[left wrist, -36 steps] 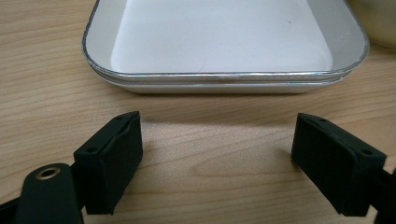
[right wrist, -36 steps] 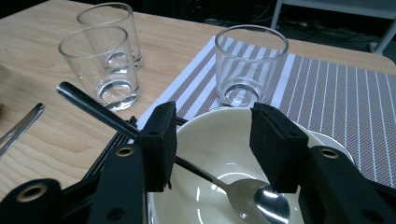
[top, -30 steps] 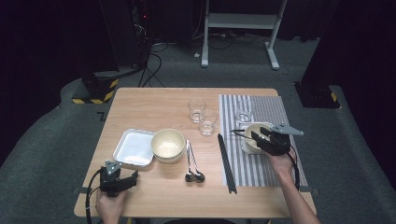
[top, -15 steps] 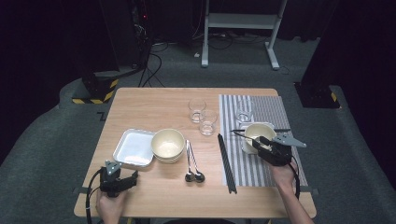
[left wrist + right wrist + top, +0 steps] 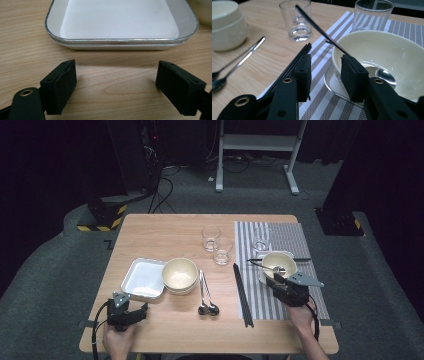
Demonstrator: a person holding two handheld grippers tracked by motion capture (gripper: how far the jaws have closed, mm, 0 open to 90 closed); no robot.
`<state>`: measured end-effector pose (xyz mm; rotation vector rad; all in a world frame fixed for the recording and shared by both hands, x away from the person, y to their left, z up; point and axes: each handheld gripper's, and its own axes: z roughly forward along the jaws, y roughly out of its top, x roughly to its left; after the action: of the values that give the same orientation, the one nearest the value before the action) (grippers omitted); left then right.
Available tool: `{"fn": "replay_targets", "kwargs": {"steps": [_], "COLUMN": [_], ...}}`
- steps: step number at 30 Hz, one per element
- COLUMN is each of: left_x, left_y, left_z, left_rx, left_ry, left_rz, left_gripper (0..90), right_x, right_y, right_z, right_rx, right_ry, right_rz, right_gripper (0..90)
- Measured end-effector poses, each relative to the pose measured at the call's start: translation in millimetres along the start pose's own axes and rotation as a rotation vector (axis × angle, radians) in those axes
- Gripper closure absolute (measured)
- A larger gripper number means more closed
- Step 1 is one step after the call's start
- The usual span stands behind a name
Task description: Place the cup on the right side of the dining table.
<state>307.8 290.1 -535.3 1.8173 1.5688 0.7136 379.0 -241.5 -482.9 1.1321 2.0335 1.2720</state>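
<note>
A cream bowl (image 5: 278,261) (image 5: 392,52) stands on a white plate (image 5: 332,83) on the striped mat (image 5: 290,237). A spoon (image 5: 384,75) lies inside the bowl, and a thin black chopstick (image 5: 319,28) rests across its rim. My right gripper (image 5: 274,280) (image 5: 325,67) hangs low at the bowl's near edge. Its jaws have just been closing and are still open, with mat and plate rim showing in the gap and nothing pressed. My left gripper (image 5: 134,310) (image 5: 116,77) rests open over bare wood, just short of the white tray (image 5: 145,279) (image 5: 120,22).
A pair of black chopsticks (image 5: 243,292) lies along the mat's left edge, with two spoons (image 5: 205,292) to their left. A second cream bowl (image 5: 180,275) sits beside the tray. Three glasses (image 5: 211,237) (image 5: 223,251) (image 5: 261,239) stand farther back.
My right gripper has drawn back toward the person and sunk, from over the bowl to its near edge, with its jaws narrower. The left gripper has stayed put.
</note>
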Motion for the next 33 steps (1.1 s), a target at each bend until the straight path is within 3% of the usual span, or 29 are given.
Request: {"fn": "replay_targets", "kwargs": {"steps": [4, 9, 16, 19, 25, 33], "left_x": [0.2, 0.2, -0.1, -0.1, -0.1, -0.1], "left_y": [-0.1, 0.0, 0.0, 0.0, 0.1, 0.1], "left_z": [0.0, 0.0, 0.1, 0.0, 0.1, 0.2], "left_rx": [-0.001, -0.001, 0.001, 0.001, 0.001, 0.001], "left_ry": [-0.002, -0.002, 0.000, 0.000, 0.000, -0.002], "left_rz": [-0.002, -0.001, 0.001, 0.001, 0.001, 0.001], "left_gripper": [17.3, 17.1, 17.1, 17.0, 17.0, 16.7], "right_x": [5.5, 13.3, 14.7, 18.1, 22.0, 25.4], "right_y": [-8.1, -17.3, -21.6, -23.4, -26.4, -36.1], "right_z": [5.5, 11.8, 17.2, 20.4, 25.5, 29.7], "right_rx": [0.012, 0.061, 0.095, 0.125, 0.156, 0.183], "right_ry": [0.008, 0.022, 0.039, 0.048, 0.035, 0.035], "right_rz": [0.009, -0.021, -0.016, -0.035, -0.054, -0.041], "right_gripper": [61.9, 62.3, 62.9, 63.0, 63.0, 62.5]}}
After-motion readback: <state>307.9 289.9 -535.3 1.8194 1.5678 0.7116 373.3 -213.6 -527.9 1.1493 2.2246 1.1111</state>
